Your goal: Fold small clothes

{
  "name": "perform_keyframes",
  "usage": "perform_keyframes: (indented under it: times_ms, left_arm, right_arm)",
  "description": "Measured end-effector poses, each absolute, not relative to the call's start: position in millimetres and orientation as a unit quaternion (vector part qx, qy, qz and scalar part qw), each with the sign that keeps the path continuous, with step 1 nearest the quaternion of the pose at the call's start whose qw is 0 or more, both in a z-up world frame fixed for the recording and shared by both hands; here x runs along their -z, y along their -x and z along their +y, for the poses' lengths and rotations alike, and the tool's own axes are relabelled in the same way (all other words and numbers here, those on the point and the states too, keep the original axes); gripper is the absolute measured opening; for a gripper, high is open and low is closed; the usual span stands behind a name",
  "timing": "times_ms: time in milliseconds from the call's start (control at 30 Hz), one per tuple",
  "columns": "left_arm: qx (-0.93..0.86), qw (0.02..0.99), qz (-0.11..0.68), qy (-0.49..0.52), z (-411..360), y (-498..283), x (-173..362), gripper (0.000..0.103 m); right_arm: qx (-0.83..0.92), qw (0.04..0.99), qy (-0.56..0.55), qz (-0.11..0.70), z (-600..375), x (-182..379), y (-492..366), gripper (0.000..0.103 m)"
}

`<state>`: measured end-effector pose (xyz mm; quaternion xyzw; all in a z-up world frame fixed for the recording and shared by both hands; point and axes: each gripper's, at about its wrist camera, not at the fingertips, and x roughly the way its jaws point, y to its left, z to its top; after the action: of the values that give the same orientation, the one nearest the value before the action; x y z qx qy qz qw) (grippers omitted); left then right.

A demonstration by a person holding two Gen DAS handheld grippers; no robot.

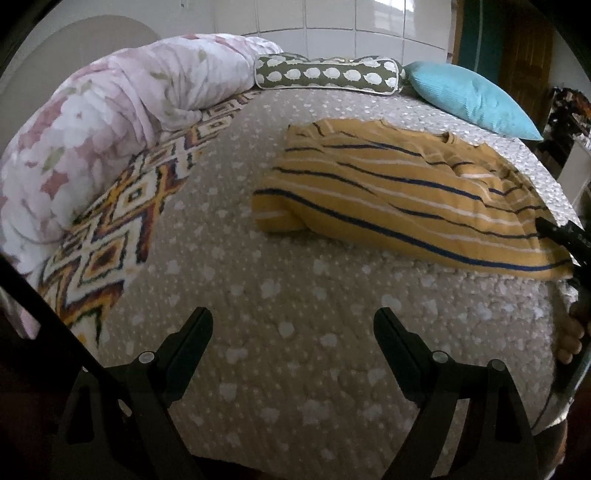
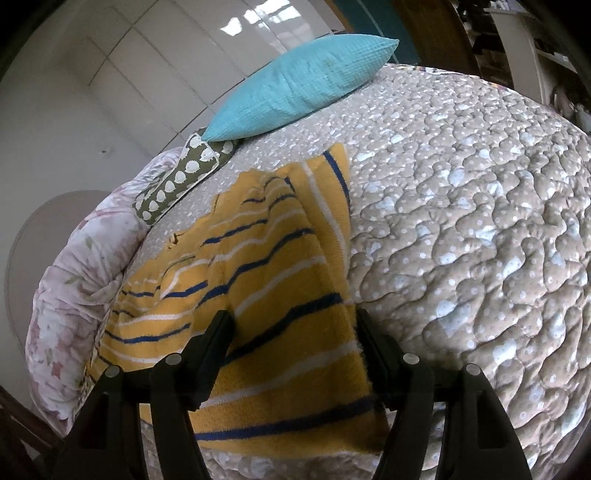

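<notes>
Striped yellow shirt (image 1: 402, 199) (mustard knit with navy and white bands) lay rumpled on the quilted bedspread (image 1: 280, 280), toward the right half of the bed as the left wrist view showed it. Left gripper (image 1: 293, 326) hovered above bare bedspread, well apart from the garment, its two fingers spread wide with nothing between them. Right gripper (image 2: 293, 326) stood with both fingers splayed on either side of the shirt's near edge; fabric (image 2: 280, 332) filled the gap between them, but the fingers had not closed on it. In the left wrist view, the right gripper's dark tip (image 1: 565, 240) appeared at the shirt's right-hand edge, with part of the person's hand (image 1: 572, 339) visible below it.

Along the head of the bed lay a turquoise pillow (image 2: 299, 85) and, touching it, an olive bolster with white motifs (image 1: 328, 75). A floral comforter (image 1: 110, 125) was bunched along the left side, resting on a geometric patterned blanket (image 1: 122, 221). White panelled cupboard fronts (image 1: 332, 18) stood behind the bed.
</notes>
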<state>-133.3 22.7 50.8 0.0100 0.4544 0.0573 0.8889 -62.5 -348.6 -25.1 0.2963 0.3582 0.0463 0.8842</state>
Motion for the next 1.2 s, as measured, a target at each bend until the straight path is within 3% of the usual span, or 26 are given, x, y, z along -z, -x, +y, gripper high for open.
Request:
perform_keyframes:
  times_ms: [600, 833, 1033, 1200]
  left_arm:
    - [-0.066, 0.894, 0.443, -0.015, 27, 109, -59, 0.088]
    - [-0.077, 0.923, 0.378, 0.004, 49, 56, -83, 0.088]
    - [-0.128, 0.875, 0.464, 0.042, 93, -20, -27, 0.088]
    - [-0.153, 0.857, 0.480, 0.110, 138, -16, 2, 0.086]
  right_arm:
    - [-0.051, 0.890, -0.291, 0.348, -342, 26, 66, 0.076]
    - [-0.057, 0.892, -0.286, 0.345, -339, 26, 64, 0.082]
    - [-0.065, 0.891, -0.293, 0.340, -343, 27, 64, 0.082]
    - [-0.069, 0.890, -0.299, 0.337, -347, 28, 66, 0.082]
